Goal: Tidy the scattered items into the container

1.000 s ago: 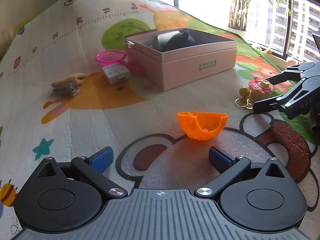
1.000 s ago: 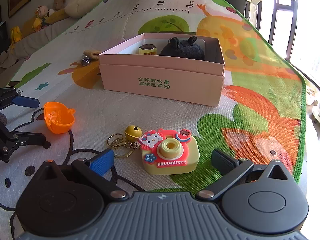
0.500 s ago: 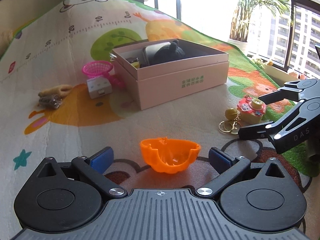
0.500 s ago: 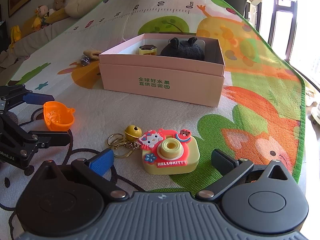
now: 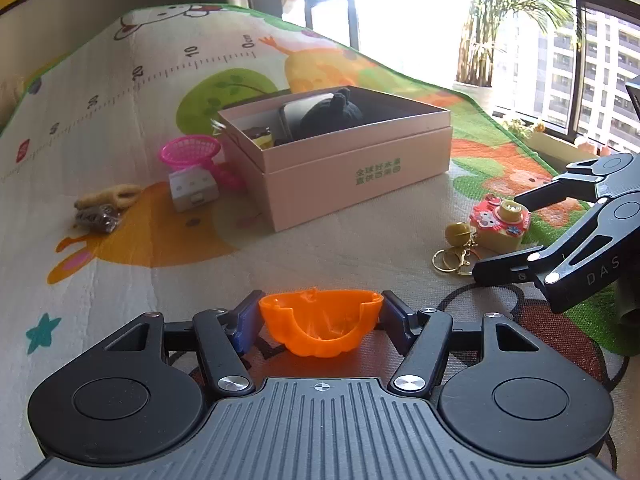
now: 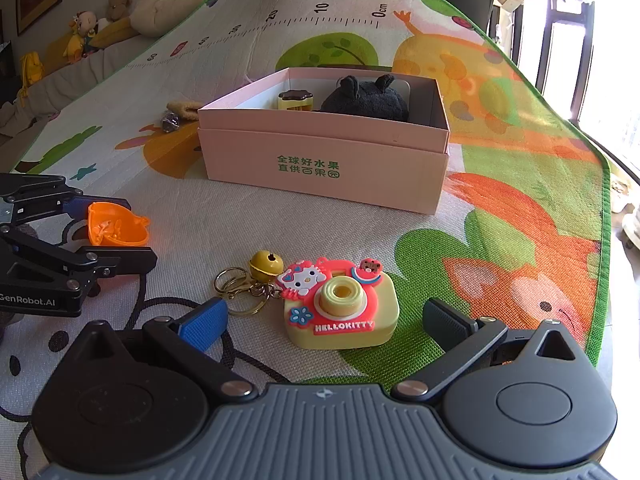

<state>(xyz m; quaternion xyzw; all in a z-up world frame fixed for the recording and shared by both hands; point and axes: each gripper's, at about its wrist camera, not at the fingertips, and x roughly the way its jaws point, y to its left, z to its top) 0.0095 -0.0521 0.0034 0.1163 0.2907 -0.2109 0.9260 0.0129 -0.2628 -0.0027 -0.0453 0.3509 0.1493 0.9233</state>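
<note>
Both fingers [image 5: 245,322] of left gripper [image 5: 320,320] just closed onto orange shell [image 5: 320,326] — right gripper [image 6: 326,320] fingers apart.

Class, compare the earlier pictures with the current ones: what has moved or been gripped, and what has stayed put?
The left hand-held gripper moved forward over the orange shell and has just been closing; its pads now press the shell's sides. The right hand-held gripper stayed open around the camera keychain. The pink box is unchanged.
</note>
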